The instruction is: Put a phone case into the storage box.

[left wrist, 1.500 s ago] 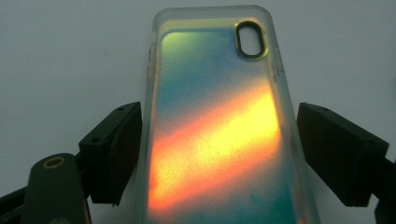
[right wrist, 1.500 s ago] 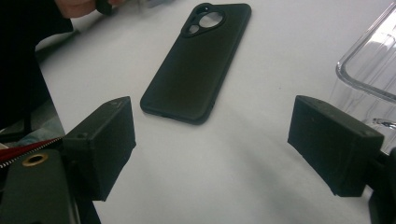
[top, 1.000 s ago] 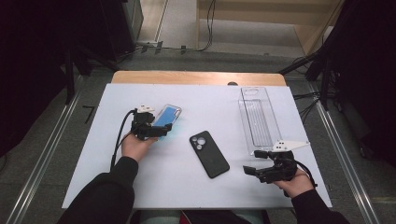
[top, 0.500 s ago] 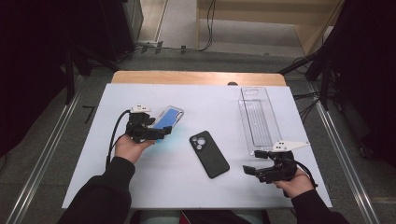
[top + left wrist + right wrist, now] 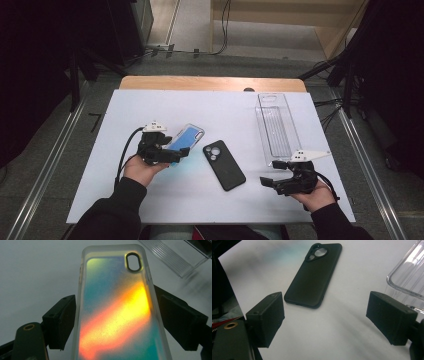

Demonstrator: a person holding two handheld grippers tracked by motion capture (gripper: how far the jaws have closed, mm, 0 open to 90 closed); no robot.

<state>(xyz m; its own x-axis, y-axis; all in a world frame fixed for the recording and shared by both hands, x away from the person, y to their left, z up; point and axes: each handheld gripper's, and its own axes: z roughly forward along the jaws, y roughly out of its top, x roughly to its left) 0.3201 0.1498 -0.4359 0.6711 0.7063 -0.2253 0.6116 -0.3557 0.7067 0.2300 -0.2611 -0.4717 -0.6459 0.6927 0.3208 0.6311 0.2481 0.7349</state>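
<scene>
An iridescent phone case (image 5: 186,137) with a clear rim sits between the jaws of my left gripper (image 5: 175,152) at the table's left-middle. In the left gripper view the case (image 5: 117,315) runs away from the camera, camera hole at the far end, and both pads press its long edges. A black phone (image 5: 224,165) lies camera-side up in the middle of the white table (image 5: 150,200). My right gripper (image 5: 267,182) stands open near the front right, pointing left. In its own view the right gripper (image 5: 324,322) has nothing between its jaws, and the black phone (image 5: 314,277) lies beyond them.
A long clear plastic tray (image 5: 277,127) lies at the right, just behind the right gripper; its corner (image 5: 409,272) shows in the right gripper view. A wooden strip (image 5: 210,83) edges the table's far side. Cables trail from both grippers.
My left gripper has drawn back toward the near edge with the iridescent case between its jaws. The right gripper and the black phone have not moved.
</scene>
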